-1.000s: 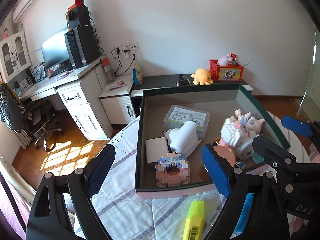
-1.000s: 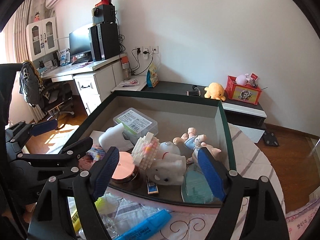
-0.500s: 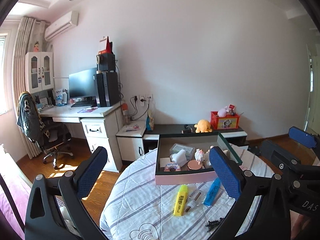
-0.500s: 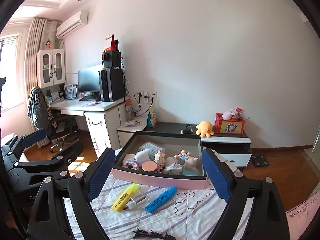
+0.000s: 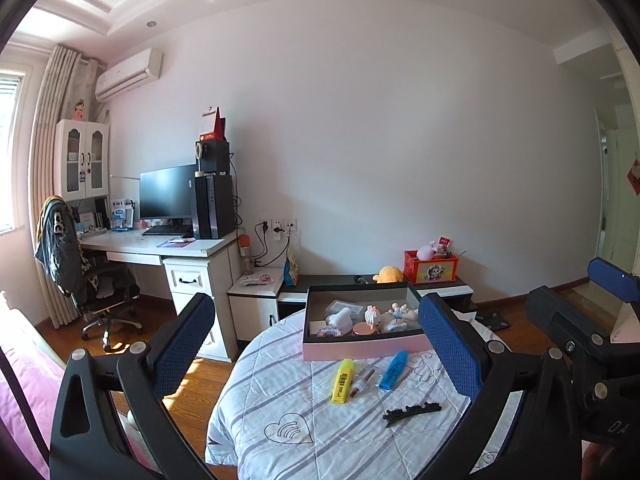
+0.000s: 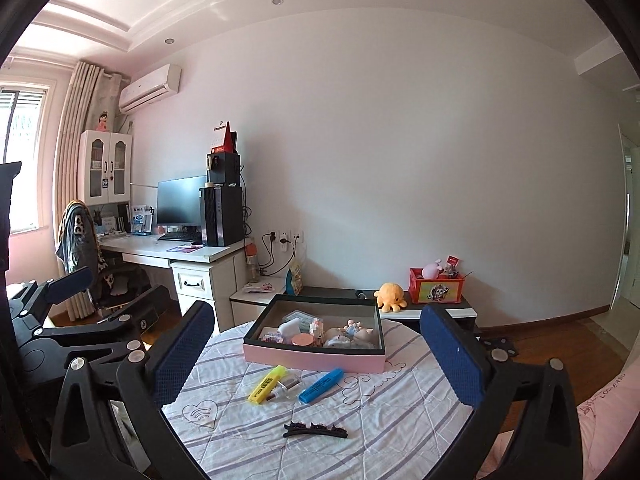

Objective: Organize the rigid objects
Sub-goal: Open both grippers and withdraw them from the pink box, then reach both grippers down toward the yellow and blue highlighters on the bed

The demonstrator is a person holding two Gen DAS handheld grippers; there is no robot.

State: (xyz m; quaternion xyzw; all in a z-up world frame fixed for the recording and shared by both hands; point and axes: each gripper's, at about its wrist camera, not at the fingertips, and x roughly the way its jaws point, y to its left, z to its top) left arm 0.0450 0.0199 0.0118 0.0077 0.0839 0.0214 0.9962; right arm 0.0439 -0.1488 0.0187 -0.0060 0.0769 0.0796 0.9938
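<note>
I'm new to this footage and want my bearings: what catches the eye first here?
First, the pink storage box with a dark rim, full of small figurines, at the far side of the round striped-cloth table. In front of it on the cloth lie a yellow highlighter, a blue highlighter and a black hair clip. Both open blue-padded grippers frame the views, holding nothing.

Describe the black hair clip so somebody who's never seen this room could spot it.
Find the round table with the striped cloth and the pink box. Nearest the table's front edge, apart from the two highlighters, lies the hair clip: the only black, long, scalloped item there.
</note>
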